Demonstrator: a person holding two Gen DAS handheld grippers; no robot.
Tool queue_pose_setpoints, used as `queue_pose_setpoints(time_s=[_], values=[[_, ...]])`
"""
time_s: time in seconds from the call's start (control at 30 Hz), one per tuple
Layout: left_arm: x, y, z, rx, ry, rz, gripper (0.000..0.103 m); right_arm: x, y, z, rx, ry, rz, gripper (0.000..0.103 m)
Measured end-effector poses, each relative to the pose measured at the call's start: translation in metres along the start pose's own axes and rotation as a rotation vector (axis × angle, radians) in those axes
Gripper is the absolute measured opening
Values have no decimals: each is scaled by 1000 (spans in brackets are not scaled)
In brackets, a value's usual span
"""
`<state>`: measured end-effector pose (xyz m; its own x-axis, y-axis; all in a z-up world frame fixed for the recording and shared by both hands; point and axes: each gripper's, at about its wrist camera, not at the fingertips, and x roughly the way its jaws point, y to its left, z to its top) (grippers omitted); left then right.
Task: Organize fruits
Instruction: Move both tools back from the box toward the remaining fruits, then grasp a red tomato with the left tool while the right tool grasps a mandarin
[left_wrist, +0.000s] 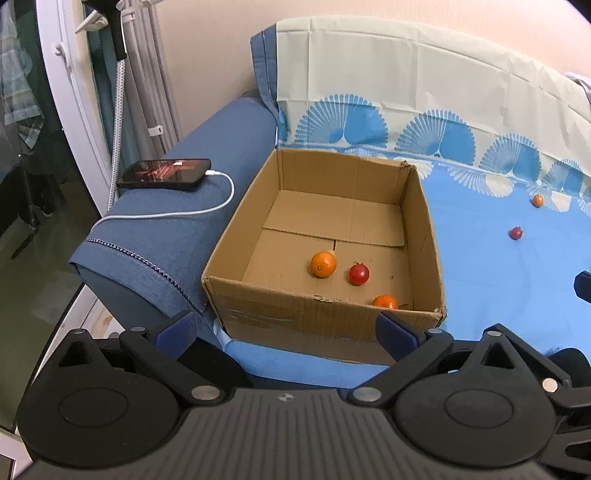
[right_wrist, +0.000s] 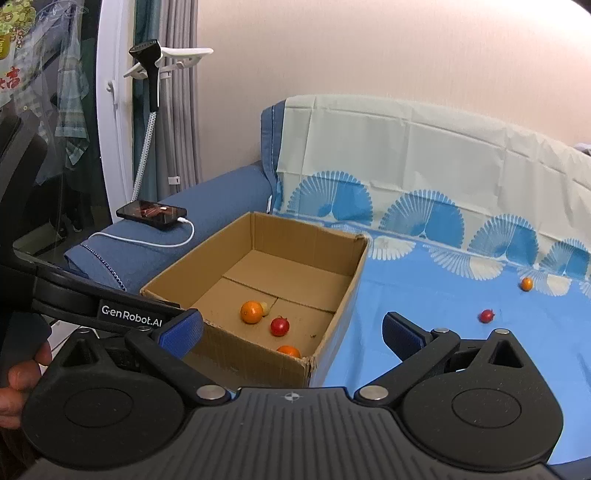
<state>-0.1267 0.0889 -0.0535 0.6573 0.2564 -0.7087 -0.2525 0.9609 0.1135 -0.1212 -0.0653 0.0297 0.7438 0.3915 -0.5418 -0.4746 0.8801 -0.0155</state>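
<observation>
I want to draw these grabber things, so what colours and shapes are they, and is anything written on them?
Each gripper is black plastic with a ribbed grey base, two big round discs and silver pivot pins. The left gripper and right gripper both end in ridged dark blue finger pads. In the right wrist view, white lettering on the left gripper's side reads GenRobot.AI. No cables or sleeves show.

Cardboard box (left_wrist: 325, 306) holds two oranges (left_wrist: 323, 264) and one red fruit (left_wrist: 359, 273).

A matt brown corrugated cardboard box (left_wrist: 325, 236) with a frayed rim sits on a smooth, creased blue printed sheet (left_wrist: 480, 258). The sofa arm (left_wrist: 177, 229) is coarse blue woven cloth, holding a glossy black phone (left_wrist: 164, 173). The left tool (left_wrist: 288, 328) is matt black plastic with shiny metal pins
</observation>
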Motion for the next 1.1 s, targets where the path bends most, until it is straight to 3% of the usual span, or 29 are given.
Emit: queue_pose_setpoints(time_s=[0.33,0.6,0.83,1.1], values=[[17,-9,6,32,38,5,103,18,-15,-4,49,38,-9,102],[38,-50,16,133,80,-23,103,27,-64,-15,150,58,-93,102],[58,-127,37,237,56,-157,103,27,-152,-37,254,73,-263,102],[118,-267,79,381,50,-347,103,46,-284,-54,347,73,-465,102]])
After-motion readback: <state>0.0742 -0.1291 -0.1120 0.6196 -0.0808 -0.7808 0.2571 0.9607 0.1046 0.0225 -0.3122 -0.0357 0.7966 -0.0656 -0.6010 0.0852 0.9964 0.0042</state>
